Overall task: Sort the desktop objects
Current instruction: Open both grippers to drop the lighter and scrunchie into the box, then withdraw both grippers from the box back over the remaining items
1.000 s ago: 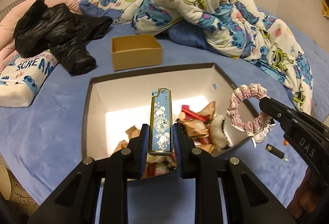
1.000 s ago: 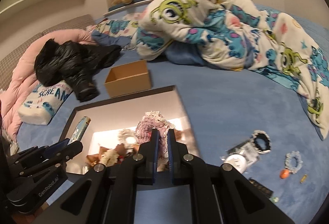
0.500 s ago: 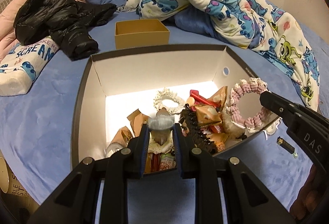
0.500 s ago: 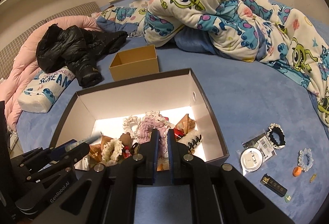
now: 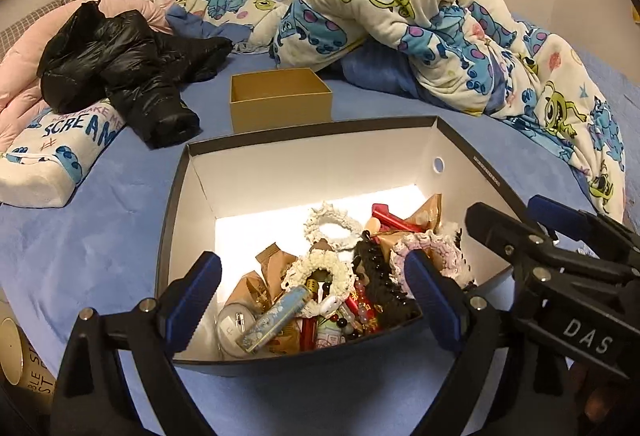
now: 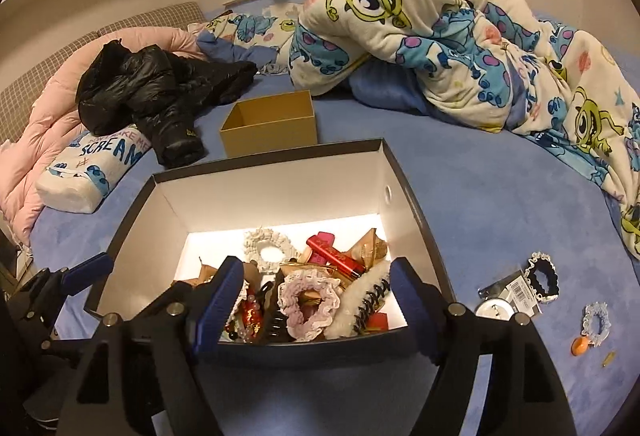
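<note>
A black box with a white inside (image 5: 304, 172) (image 6: 280, 192) sits on the blue bed, holding several small items. The blue flowered lighter (image 5: 276, 318) lies loose in it near the front. The pink lace scrunchie (image 6: 310, 306) (image 5: 434, 250) rests on the pile at the front right. My left gripper (image 5: 312, 300) hangs over the box's near wall, its jaws opening with nothing between the pads. My right gripper (image 6: 316, 310) also hovers over the near wall, jaws opening, the scrunchie lying free below them. The right gripper (image 5: 560, 248) shows at the right in the left wrist view.
A small tan cardboard box (image 5: 280, 98) stands behind the black box. A black jacket (image 5: 120, 64) and a printed pillow (image 5: 56, 152) lie at the left, a monster-print duvet (image 5: 440, 32) at the back right. Loose scrunchies, a round tin and small bits (image 6: 536, 288) lie on the sheet to the right.
Both grippers went from shut to wide open. The lighter dropped from the left gripper into the box, and the pink scrunchie fell from the right gripper onto the pile.
</note>
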